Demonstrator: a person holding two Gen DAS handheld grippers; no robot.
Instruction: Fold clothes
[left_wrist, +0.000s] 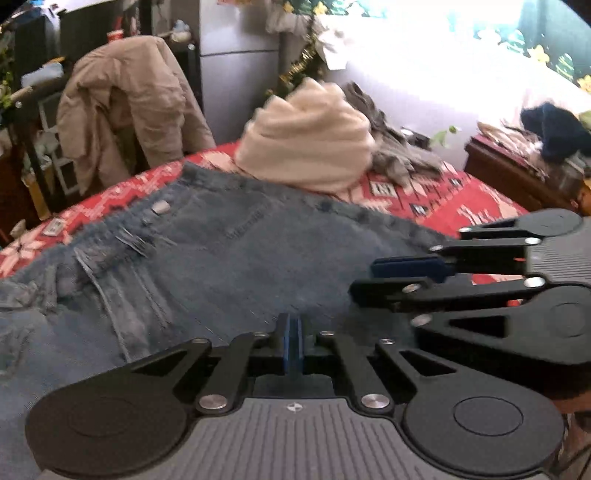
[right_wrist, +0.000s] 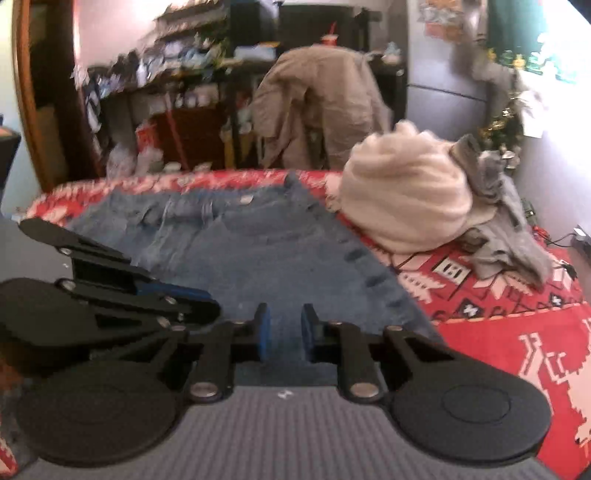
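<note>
Both grippers sat low over the faded blue denim jeans, side by side at the near edge.

The jeans lay spread flat on the red patterned tablecloth, waistband and metal button toward the far side. The left gripper had its blue pads pressed together; whether denim was pinched between them could not be told. The right gripper stood partly open, a clear gap between its blue pads, nothing held, denim showing through the gap. A bunched cream knit garment and a crumpled grey garment sat on the cloth just beyond the jeans, the two touching each other. A beige jacket hung over a chair behind the table.
</note>
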